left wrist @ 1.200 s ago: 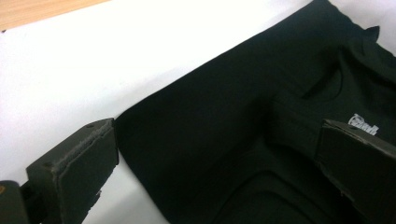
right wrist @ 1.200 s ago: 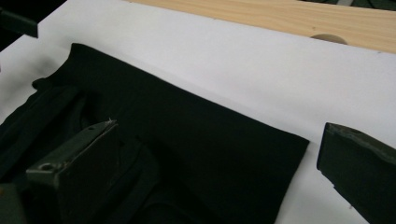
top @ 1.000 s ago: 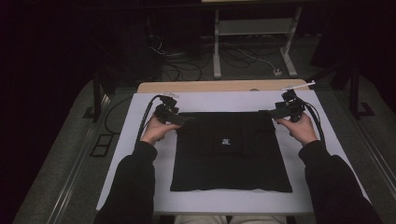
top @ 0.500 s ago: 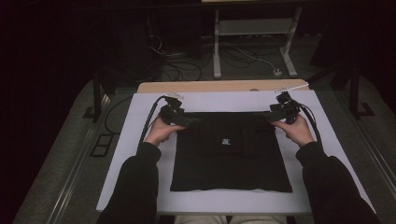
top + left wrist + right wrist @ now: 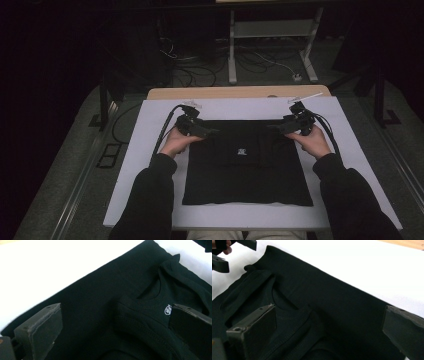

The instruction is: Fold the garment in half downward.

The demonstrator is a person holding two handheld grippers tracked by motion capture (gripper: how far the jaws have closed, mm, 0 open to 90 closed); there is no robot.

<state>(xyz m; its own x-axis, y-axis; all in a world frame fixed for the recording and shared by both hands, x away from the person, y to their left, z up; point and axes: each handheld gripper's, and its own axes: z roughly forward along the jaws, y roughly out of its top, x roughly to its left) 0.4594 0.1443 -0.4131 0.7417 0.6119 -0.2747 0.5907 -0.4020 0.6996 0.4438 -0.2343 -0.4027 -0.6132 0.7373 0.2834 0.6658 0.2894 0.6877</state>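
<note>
Shirt, black and folded, lies flat in the middle of the white table; left gripper and right gripper hover spread at its far corners, so a shallow pinch may catch one layer and undo the fold.

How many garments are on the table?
1: a black shirt lies folded in the middle of the white table, both grippers at its far corners. Anything beneath it would be hidden.

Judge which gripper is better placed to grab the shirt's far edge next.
Neither clearly: the left gripper and right gripper sit mirrored at the far corners of the shirt, jaws open over the cloth. Both seem equally ready.
</note>
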